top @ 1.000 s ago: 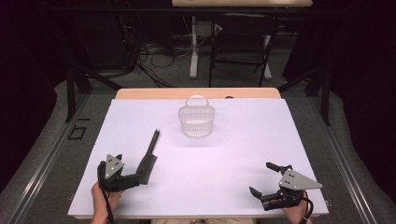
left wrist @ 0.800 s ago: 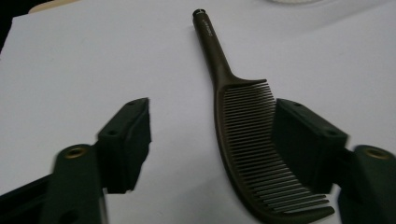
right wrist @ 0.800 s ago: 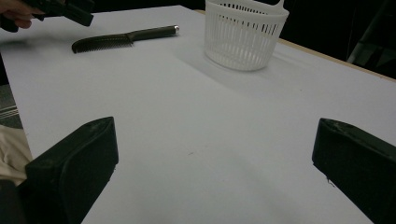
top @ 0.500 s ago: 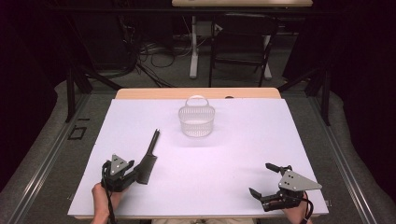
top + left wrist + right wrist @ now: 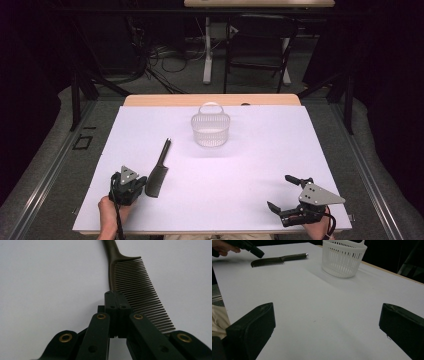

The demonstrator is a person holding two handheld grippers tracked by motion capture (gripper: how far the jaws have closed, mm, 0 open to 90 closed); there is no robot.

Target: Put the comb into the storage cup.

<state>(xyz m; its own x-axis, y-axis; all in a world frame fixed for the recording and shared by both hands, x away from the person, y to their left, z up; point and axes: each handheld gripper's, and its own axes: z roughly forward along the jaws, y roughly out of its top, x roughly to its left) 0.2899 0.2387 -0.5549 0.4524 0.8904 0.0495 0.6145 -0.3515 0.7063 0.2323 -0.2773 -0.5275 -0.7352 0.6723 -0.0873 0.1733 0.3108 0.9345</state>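
Grasp step: left gripper point(image 5: 116, 296) jaws just closed, clamped on comb point(image 5: 140, 292) spine nr tabletop's front-left corner. Right gripper point(image 5: 287, 192) wide open, empty. Next, prob.: lift, carry to basket point(image 5: 210, 129) nr back edge.

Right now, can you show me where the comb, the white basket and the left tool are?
comb point(image 5: 140, 287), left gripper view, on its teeth.
white basket point(image 5: 210, 131), high view, on its front wall.
left tool point(image 5: 141, 183), high view, at its closed tips beside the comb's spine.

You get a brightly, evenly lit tabletop point(image 5: 250, 165) against dark surroundings; soft shadows lie beyond the right tongs point(image 5: 327, 332). Your left tongs point(image 5: 116, 302) blur close up, and the comb point(image 5: 140, 290) past them stays sharp.
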